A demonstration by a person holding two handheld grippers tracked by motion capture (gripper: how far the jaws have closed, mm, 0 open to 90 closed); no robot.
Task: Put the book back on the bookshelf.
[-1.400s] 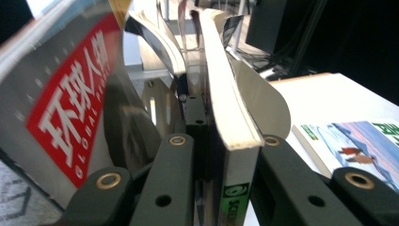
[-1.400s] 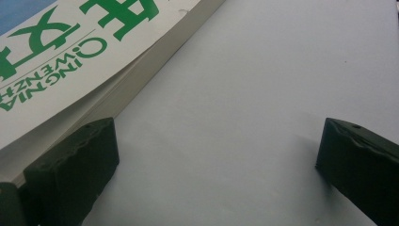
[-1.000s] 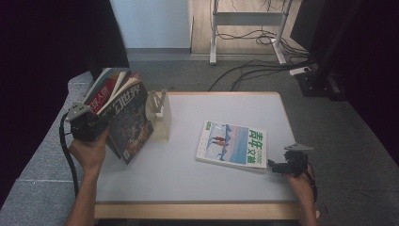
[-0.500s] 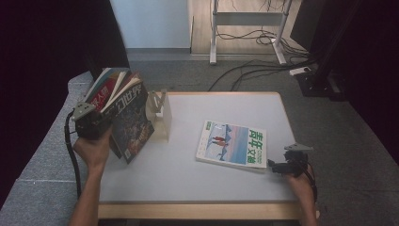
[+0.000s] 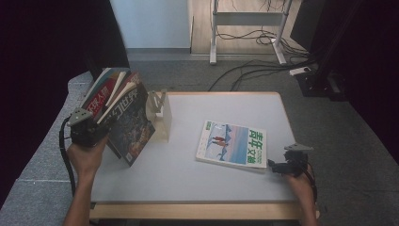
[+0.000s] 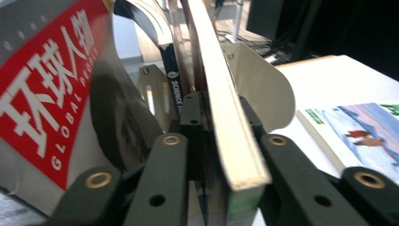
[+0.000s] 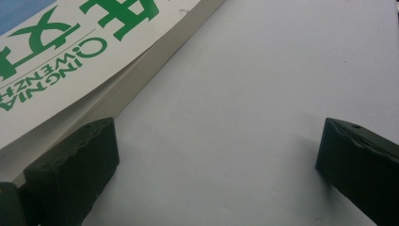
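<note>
Several magazines [image 5: 123,115] lean left as a tilted stack at the table's left side, a dark-covered one [image 5: 134,129] in front. My left gripper [image 5: 99,128] is shut on part of the stack. In the left gripper view its jaws clamp a thick cream-edged magazine [image 6: 226,122] with thin dark ones beside it; a red-covered magazine [image 6: 44,99] bows away on the left. A magazine with a snow scene and green lettering [image 5: 231,145] lies flat mid-table. My right gripper [image 5: 273,165] rests open at its near right corner; one fingertip [image 7: 70,174] sits beside the magazine's page edge [image 7: 108,101].
A cream metal bookend [image 5: 160,113] stands on the white table [image 5: 197,183] just right of the leaning stack; its curved plate [image 6: 263,87] shows behind the jaws. Cables and a desk frame [image 5: 244,19] lie on the floor beyond the table.
My left hand has dropped slightly toward me, still holding the tilted stack. The right gripper and the flat magazine have not moved.
</note>
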